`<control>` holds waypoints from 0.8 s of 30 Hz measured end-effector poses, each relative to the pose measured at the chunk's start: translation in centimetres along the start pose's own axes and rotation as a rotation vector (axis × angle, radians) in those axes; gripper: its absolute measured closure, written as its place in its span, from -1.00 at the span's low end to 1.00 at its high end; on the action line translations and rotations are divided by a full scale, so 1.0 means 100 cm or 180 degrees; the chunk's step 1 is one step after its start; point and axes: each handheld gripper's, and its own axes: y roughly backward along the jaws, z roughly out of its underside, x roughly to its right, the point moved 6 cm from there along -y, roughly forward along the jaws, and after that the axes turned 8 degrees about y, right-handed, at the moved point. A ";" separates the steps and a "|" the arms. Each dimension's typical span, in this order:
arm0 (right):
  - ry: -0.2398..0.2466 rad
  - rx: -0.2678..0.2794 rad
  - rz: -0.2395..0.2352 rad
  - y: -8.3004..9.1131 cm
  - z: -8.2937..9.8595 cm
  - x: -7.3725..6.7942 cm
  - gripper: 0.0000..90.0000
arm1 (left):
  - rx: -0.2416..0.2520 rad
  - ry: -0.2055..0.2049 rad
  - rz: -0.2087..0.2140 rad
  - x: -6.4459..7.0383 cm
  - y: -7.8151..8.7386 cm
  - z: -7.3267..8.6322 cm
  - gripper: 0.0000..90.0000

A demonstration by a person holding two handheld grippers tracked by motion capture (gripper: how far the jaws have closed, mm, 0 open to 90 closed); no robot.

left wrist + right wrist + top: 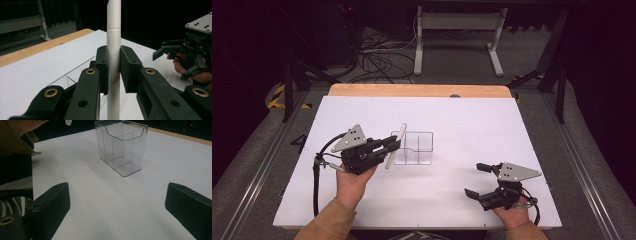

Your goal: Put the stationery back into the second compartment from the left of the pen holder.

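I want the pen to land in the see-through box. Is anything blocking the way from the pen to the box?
Nothing visible blocks it. The left gripper is shut on the white pen, right beside the clear box. No other thing lies on the white table between them, the box's compartments look empty, and the right gripper waits open, far off.

On the white counter (452, 120), the left gripper (388, 147) is pinching a white marker (395, 146) between its fingers, holding it tilted just at the left edge of a clear organizer (414, 148) with several compartments. The right gripper (477, 180) is resting well apart near the counter's right front, its fingers spread wide with nothing between them.
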 end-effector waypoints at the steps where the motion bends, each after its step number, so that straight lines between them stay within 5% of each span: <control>1: 0.0002 0.0002 0.0000 0.000 0.000 0.000 -0.85 | 0.0025 -0.0002 -0.0006 0.000 -0.001 -0.001 0.74; 24: -0.0018 0.0005 -0.0013 0.000 0.000 0.000 -0.85 | 0.0366 -0.0024 -0.0009 -0.006 -0.040 -0.025 0.74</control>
